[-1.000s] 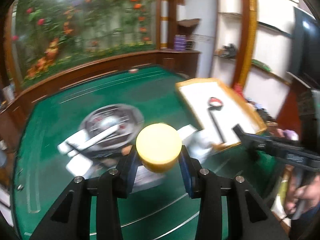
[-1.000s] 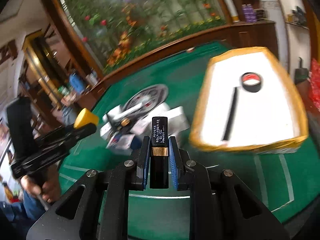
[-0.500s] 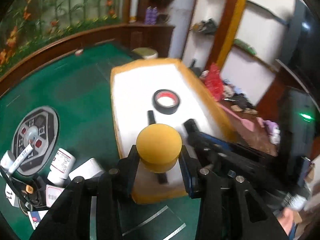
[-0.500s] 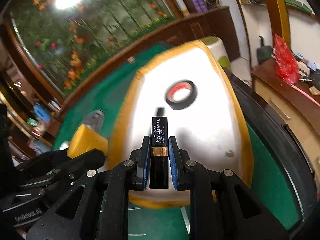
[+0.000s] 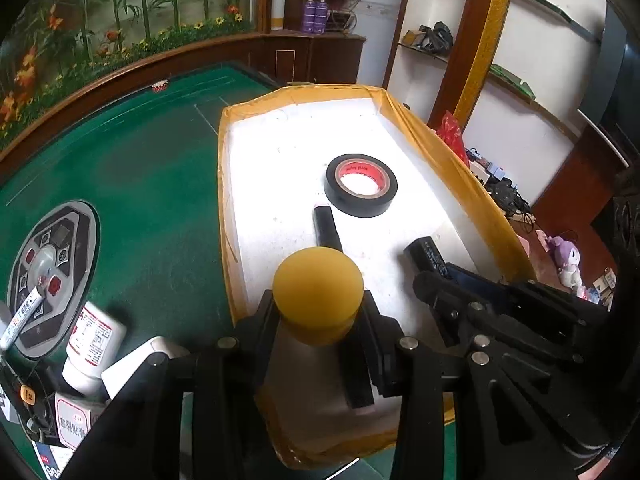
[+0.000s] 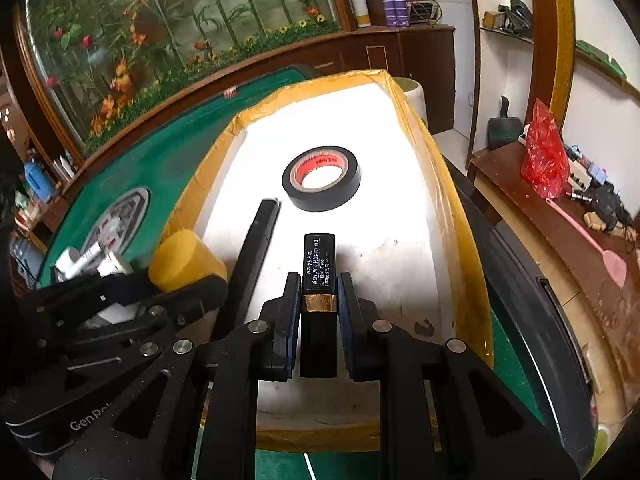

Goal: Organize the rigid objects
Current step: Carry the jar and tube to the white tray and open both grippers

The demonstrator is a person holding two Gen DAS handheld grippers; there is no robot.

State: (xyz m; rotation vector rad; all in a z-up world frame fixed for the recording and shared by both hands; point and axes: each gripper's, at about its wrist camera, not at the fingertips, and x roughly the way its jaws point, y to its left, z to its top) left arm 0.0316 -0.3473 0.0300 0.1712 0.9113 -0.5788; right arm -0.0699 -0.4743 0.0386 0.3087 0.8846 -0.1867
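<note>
legible: "paint" on white marker pen (image 5: 22, 317) lying across grey disc (image 5: 52, 276); "12" on orange tag (image 5: 28, 393); "gen" on left hand-held gripper (image 6: 188, 284) body. print on black stick (image 6: 319, 268) and white bottle (image 5: 93, 336) unreadable.

Left gripper (image 5: 318, 316): clamping a sponge block (image 5: 318, 298) between its jaws, hovering over the near end of the tray (image 5: 224, 184).
Right gripper (image 6: 319, 300): pinching a small rectangular case (image 6: 319, 264) between its jaws, sitting just right of the left gripper, above the tray's near half.
Ahead of both jaws: a tape roll (image 5: 361, 185) is lying flat in the tray; a long bar (image 6: 256, 256) is lying in the tray between the roll and the jaws, running lengthwise.
Left of the left jaws: bottles (image 5: 94, 338) and a marker pen (image 5: 22, 316) are lying on the table (image 5: 140, 184), outside the tray, beside a round panel (image 5: 52, 276).
Tray: sitting on the table's right side.
</note>
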